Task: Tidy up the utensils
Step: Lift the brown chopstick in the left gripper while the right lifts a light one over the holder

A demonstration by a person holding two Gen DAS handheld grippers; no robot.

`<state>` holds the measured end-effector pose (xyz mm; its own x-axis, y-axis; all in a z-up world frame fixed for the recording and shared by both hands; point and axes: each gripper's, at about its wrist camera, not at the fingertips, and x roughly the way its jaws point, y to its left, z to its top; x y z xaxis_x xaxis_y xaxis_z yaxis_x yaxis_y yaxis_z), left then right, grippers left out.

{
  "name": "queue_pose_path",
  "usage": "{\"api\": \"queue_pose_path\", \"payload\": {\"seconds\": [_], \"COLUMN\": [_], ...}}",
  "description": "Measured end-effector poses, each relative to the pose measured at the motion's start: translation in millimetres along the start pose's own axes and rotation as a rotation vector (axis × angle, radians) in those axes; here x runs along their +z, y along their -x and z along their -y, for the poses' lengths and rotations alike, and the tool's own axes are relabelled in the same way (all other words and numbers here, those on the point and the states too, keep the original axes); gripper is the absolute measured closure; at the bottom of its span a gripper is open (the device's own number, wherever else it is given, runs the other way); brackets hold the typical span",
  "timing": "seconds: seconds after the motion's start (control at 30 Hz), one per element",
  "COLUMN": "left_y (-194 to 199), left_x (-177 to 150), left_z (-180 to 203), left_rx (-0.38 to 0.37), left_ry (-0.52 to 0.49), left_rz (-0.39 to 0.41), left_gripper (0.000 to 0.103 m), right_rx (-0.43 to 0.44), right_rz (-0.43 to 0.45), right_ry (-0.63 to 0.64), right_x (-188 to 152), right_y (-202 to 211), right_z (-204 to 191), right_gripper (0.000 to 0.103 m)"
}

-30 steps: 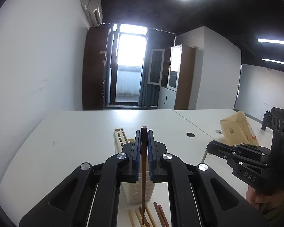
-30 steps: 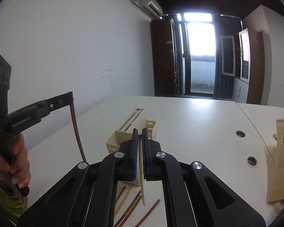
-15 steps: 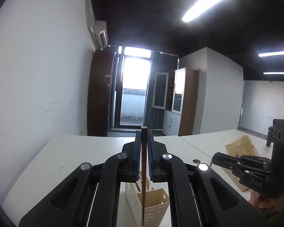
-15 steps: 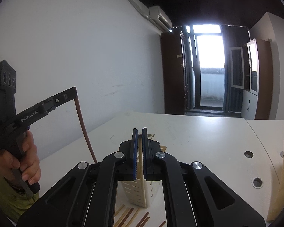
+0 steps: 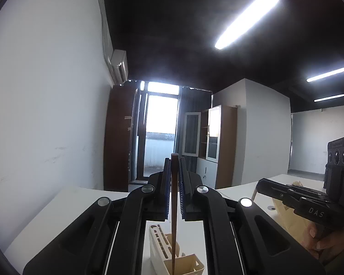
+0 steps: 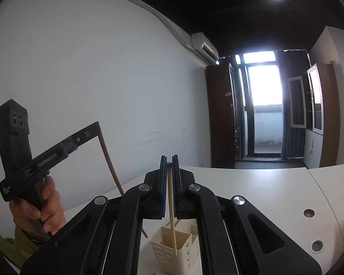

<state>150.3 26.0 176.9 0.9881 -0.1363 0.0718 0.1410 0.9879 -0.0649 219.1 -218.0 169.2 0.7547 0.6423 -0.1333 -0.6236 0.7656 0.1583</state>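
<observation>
Dark brown wooden chopstick (image 5: 173, 208) runs nearly upright between the blue pads of the left hand-held gripper (image 5: 174, 178), which pinches it near its top end; its lower end points down into the cream slotted plastic utensil caddy (image 5: 183, 264) on the white worktop (image 5: 64, 204). From the right wrist view, the right hand-held gripper (image 6: 169, 178) pinches a pale cream chopstick (image 6: 172, 210), also close to vertical, leaning slightly rightward toward its lower tip, which reaches the near-left compartment of the same caddy (image 6: 183, 252). At far left there, the brown chopstick (image 6: 110, 160) slants down and to the right from the left hand-held gripper (image 6: 96, 128).
</observation>
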Motion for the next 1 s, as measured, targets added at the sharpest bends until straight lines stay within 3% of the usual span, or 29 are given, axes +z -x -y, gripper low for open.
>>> {"api": "queue_pose_path", "payload": {"seconds": [0.07, 0.17, 0.43, 0.53, 0.77, 1.0], "left_y": [-6, -15, -48, -53, -48, -47], "left_x": [-2, -8, -29, -32, -26, -25], "left_z": [4, 6, 5, 5, 1, 1], "left_rx": [0.000, -0.005, 0.006, -0.002, 0.007, 0.004], "left_ry": [-0.003, -0.004, -0.013, -0.009, -0.003, -0.008], "left_rz": [0.000, -0.019, -0.128, -0.155, -0.132, -0.128], "left_gripper": [0.097, 0.097, 0.097, 0.097, 0.097, 0.097], "right_rx": [-0.040, -0.032, -0.024, -0.030, -0.012, -0.001], "right_rz": [0.019, 0.025, -0.103, -0.088, -0.010, -0.031], "right_ry": [0.036, 0.045, -0.005, -0.009, -0.012, -0.011], "right_x": [0, -1, -21, -18, -1, -3], "right_y": [-5, -14, -63, -59, -40, -61], "right_z": [-3, -5, 9, 9, 4, 2], "right_gripper": [0.098, 0.098, 0.098, 0.098, 0.098, 0.098]}}
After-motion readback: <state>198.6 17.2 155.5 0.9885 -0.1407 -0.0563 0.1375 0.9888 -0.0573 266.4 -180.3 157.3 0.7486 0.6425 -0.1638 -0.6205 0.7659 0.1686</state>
